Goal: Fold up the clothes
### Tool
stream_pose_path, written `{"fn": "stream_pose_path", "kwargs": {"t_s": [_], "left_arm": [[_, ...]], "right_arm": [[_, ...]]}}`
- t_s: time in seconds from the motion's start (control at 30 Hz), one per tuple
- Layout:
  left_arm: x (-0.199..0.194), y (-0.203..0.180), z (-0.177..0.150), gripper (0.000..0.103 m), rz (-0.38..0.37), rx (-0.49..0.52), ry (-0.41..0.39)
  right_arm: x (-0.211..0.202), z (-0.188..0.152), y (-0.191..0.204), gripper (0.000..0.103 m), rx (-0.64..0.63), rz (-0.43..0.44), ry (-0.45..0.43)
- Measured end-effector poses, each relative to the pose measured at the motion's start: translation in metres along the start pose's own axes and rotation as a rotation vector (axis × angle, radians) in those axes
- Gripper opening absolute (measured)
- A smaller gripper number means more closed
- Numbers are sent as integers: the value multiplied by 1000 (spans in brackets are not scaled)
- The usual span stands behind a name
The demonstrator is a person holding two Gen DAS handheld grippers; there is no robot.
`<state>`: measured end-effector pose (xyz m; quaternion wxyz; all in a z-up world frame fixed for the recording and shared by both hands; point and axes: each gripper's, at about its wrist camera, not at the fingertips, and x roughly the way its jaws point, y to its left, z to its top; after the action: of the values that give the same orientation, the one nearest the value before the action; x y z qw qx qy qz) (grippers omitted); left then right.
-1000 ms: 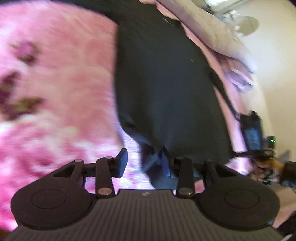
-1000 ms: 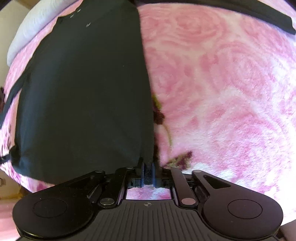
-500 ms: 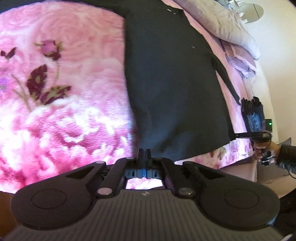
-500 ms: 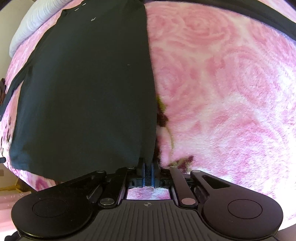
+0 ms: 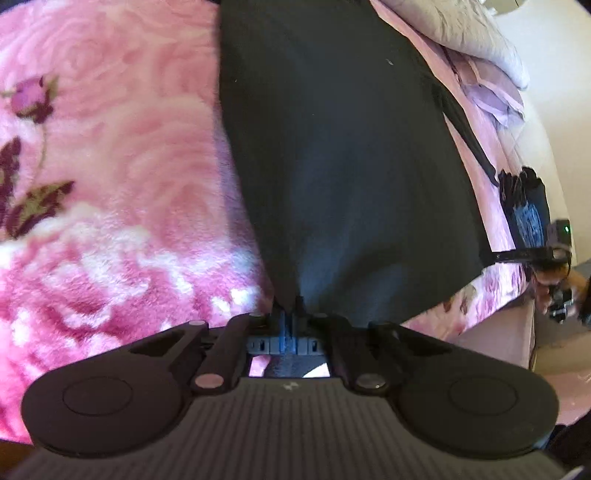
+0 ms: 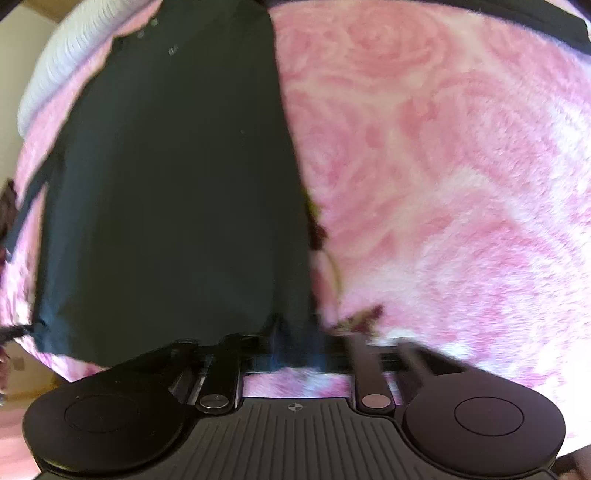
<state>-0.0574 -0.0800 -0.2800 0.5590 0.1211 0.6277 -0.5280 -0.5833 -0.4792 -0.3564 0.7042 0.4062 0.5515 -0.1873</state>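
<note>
At the near hem of the black garment, the left gripper is clamped on one bottom corner and the right gripper pinches the other. The garment lies flat, lengthwise, on a fluffy pink rose-print blanket. A pale pillow rests beyond, against a cream wall.

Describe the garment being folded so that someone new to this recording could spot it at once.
A pink rose-patterned blanket covers the bed. On it lies one long dark garment, running away from the cameras toward the pillows. It is the only plain dark piece there, and both claws are pinching its near hem.
</note>
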Motion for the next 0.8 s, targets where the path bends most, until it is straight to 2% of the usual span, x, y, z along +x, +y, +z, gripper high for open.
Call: {"fn": "stream_pose_path", "kwargs": {"t_s": [0.13, 0.2, 0.3, 0.47, 0.5, 0.53, 0.6, 0.67, 0.73, 0.8], "left_arm": [[-30, -4, -6, 0, 16, 4, 4], [-33, -5, -12, 0, 31, 19, 31], [-21, 2, -19, 1, 57, 2, 69], [-14, 7, -24, 4, 89, -28, 91], [-16, 7, -25, 5, 95, -27, 98], [-22, 8, -26, 7, 108, -29, 100], [-42, 14, -26, 7, 147, -44, 77], [-63, 20, -25, 10, 187, -59, 52], [-86, 29, -21, 15, 264, -49, 4], [-108, 36, -10, 21, 392, 20, -61]], "right_arm": [[-24, -4, 4, 2, -31, 34, 43], [-29, -12, 5, 2, -47, 37, 72], [-14, -19, -3, 2, -36, 26, 108], [1, -26, -4, 4, 13, 2, 101], [2, -27, -3, 7, 15, -12, 104], [0, -27, -2, 17, 9, -36, 105], [-10, -24, 5, 26, -36, -94, 73], [-21, -17, 15, 29, -83, -144, 26], [-31, -6, 29, 32, -127, -178, -40], [-32, 10, 51, 34, -170, -183, -84]]}}
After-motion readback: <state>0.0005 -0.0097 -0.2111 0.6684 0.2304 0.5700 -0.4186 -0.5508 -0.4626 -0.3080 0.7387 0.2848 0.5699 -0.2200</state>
